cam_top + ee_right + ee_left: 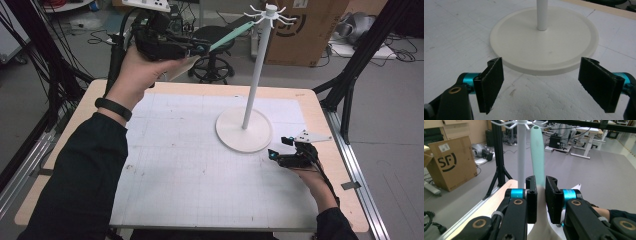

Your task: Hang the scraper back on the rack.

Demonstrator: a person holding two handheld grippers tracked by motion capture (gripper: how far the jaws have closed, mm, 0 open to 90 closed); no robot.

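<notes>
The spatula (537, 152) looks smooth, matt mint plastic, the stand (544, 40) matt cream-white, its gridded mat (190, 165) papery on a pale wood surface (90, 100).

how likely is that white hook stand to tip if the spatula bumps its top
The stand looks top-tall: a thin pole, so a nudge at the hooks could rock it. Its wide flat base probably resists. The right claw sits open beside the base, not steadying it. The spatula seems light.

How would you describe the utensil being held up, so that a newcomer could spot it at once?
Start at the tall white stand on the table. Near its hooked top, the left hand-held gripper grips a spatula. Its mint-green handle sets it apart from the white stand.
</notes>
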